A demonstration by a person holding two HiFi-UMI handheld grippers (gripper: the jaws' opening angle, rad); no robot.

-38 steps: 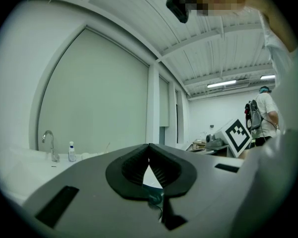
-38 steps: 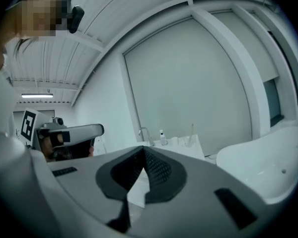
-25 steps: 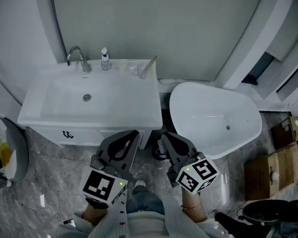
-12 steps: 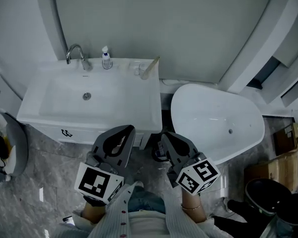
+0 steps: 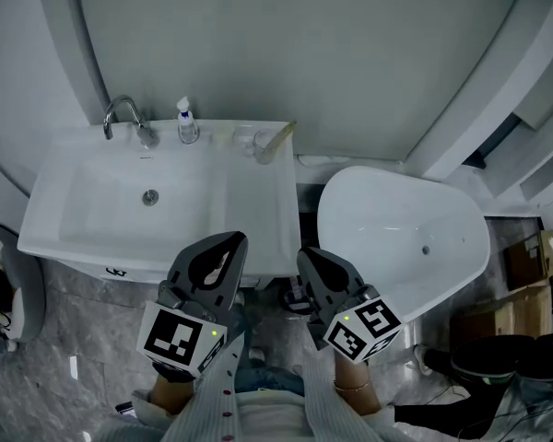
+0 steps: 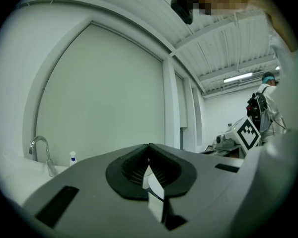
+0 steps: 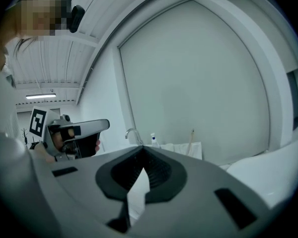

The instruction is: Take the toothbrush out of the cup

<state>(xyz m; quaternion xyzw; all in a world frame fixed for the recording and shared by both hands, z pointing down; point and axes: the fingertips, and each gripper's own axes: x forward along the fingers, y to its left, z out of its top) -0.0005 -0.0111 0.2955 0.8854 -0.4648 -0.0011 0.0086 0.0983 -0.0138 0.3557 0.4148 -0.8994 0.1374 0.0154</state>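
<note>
The toothbrush is leaning in the clear cup, upper middle of the head view, on the sink. The left gripper and right gripper are hovering lower down, fingers pressed together, gripping nothing.

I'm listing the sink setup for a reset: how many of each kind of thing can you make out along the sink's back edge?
Faucet: 1
Small bottle: 1
Cup: 1
Toothbrush: 1
Total: 4
</note>
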